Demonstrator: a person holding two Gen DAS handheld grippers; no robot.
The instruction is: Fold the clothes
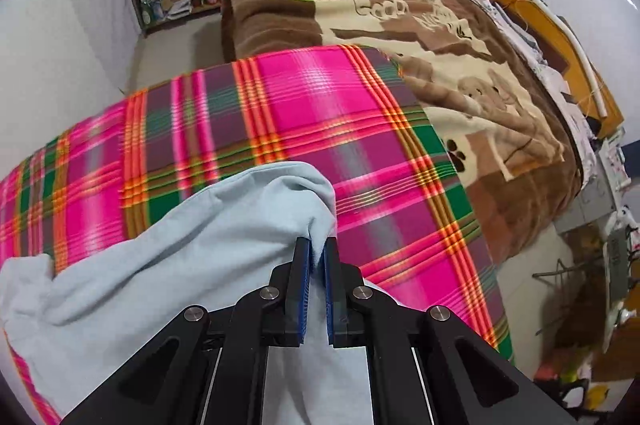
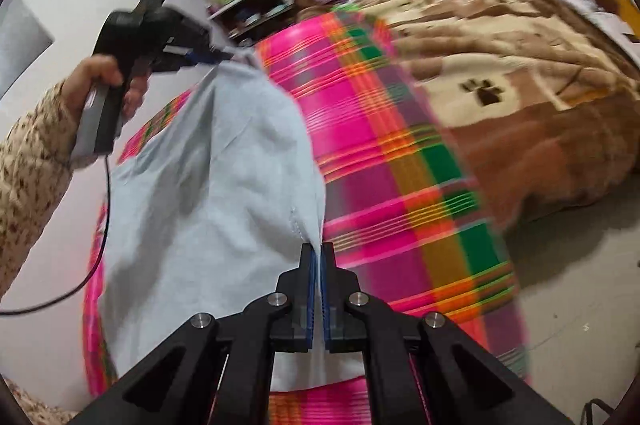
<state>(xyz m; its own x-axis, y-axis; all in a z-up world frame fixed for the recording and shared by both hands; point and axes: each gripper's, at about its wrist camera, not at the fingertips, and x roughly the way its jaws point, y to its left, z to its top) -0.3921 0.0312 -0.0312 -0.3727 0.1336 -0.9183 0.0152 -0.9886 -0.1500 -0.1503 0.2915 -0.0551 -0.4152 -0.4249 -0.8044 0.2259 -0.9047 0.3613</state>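
Both tongs, left tongs (image 1: 316, 245) and right tongs (image 2: 318, 249), clamp the pale-blue garment (image 2: 208, 185) above the plaid blanket (image 1: 360, 129); fold underway; next, lay edges aligned.

Left gripper (image 2: 224, 57) at upper left of the right wrist view, jaws closed on pale fabric, gripped by a hand (image 2: 106, 81) with patterned sleeve (image 2: 32, 161). Right gripper (image 2: 319, 253) at lower centre, jaws pinched together on fabric.
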